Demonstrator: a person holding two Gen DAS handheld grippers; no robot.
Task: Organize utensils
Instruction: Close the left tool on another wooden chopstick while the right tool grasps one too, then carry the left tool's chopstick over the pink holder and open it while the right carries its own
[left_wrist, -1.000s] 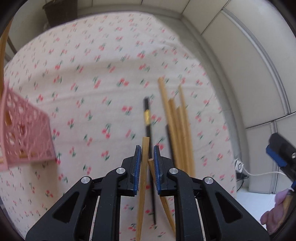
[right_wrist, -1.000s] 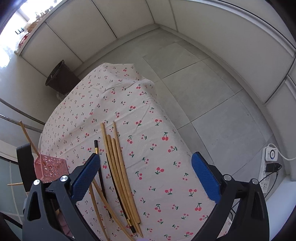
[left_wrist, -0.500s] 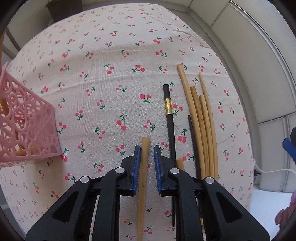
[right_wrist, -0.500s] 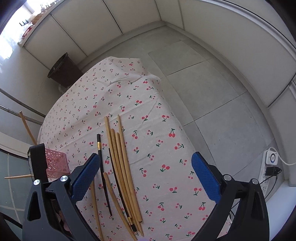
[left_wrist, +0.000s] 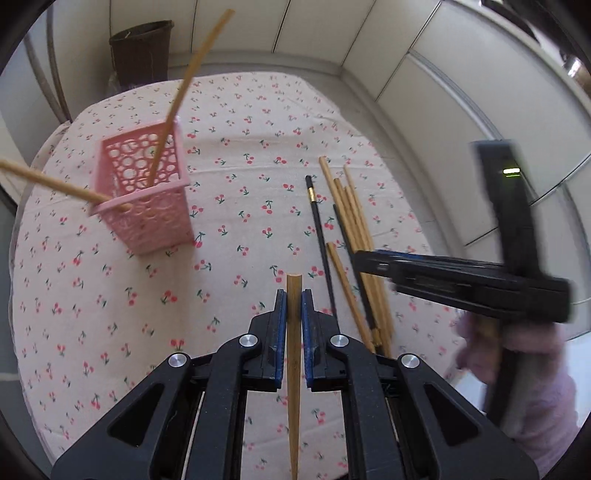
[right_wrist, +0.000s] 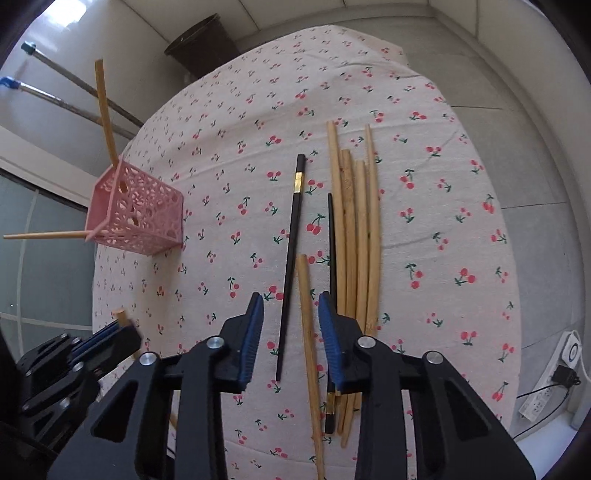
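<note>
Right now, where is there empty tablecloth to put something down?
The widest bare patch of tablecloth lies between the pink basket and the black chopstick. There is more free cloth right of the wooden chopsticks, out to the table edge. It is crowded in the middle, where the chopsticks lie close together with the right gripper over them.

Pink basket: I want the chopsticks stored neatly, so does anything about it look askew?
Yes. The pink basket holds two wooden chopsticks splayed wide apart: one leans upward, the other juts out sideways over the rim. More chopsticks lie loose on the tablecloth.
</note>
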